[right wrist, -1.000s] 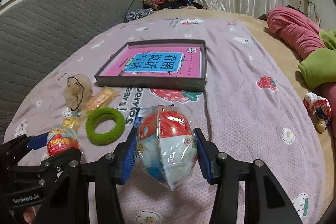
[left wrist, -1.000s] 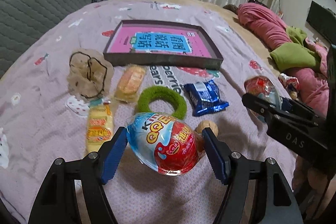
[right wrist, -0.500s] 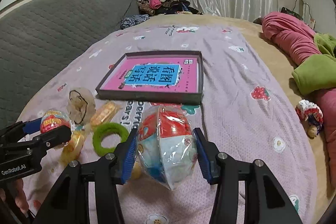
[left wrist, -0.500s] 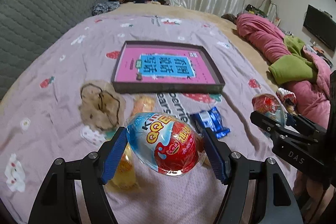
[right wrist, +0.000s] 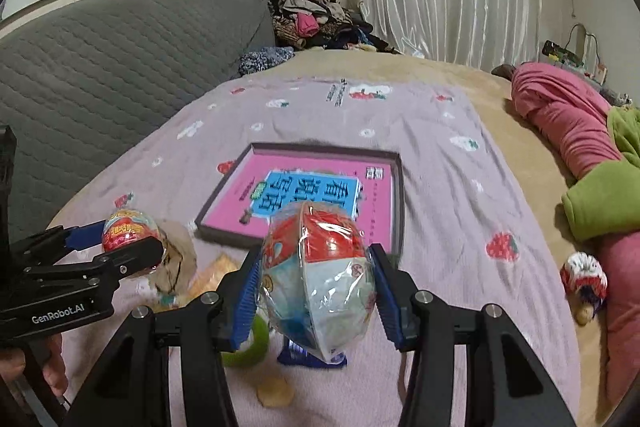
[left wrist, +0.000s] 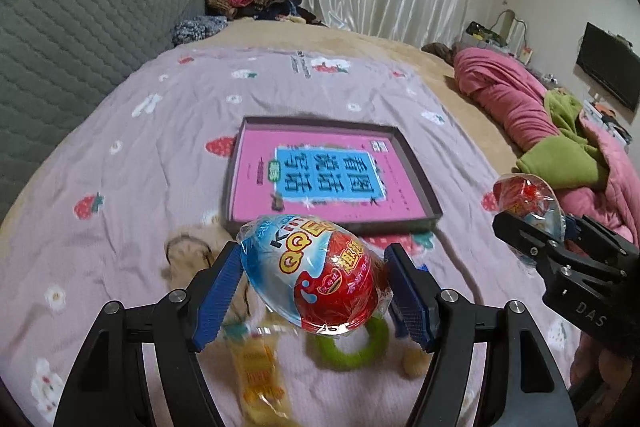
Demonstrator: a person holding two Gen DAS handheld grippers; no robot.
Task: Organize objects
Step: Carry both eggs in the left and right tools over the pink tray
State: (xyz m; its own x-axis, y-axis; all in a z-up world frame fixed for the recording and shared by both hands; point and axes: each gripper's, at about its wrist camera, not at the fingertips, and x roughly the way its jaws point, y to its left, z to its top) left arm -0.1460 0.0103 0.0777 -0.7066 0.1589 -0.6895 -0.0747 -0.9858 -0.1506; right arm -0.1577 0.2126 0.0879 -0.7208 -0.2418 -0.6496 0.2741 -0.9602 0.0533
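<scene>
My left gripper (left wrist: 314,289) is shut on a wrapped toy egg (left wrist: 316,275), red and blue with "QQ" print, held above the bed. My right gripper (right wrist: 316,293) is shut on a second wrapped egg (right wrist: 318,279), red and white-blue. Each gripper shows in the other's view, the right gripper (left wrist: 536,227) at the right and the left gripper (right wrist: 120,247) at the left. A shallow grey box (left wrist: 416,171) with a pink and blue book (left wrist: 320,179) inside lies ahead on the lilac bedspread. The box also shows in the right wrist view (right wrist: 398,203).
Below the grippers lie a green ring (left wrist: 352,351), a yellow snack pack (left wrist: 260,375), a beige scrunchie (left wrist: 188,255), a blue wrapper (right wrist: 308,353) and a walnut (left wrist: 414,365). Pink and green bedding (left wrist: 560,147) is piled at the right. A grey headboard (left wrist: 80,27) stands at the left.
Both grippers have risen and moved forward toward the box, each still holding its egg. The loose items have slid lower in both views.
</scene>
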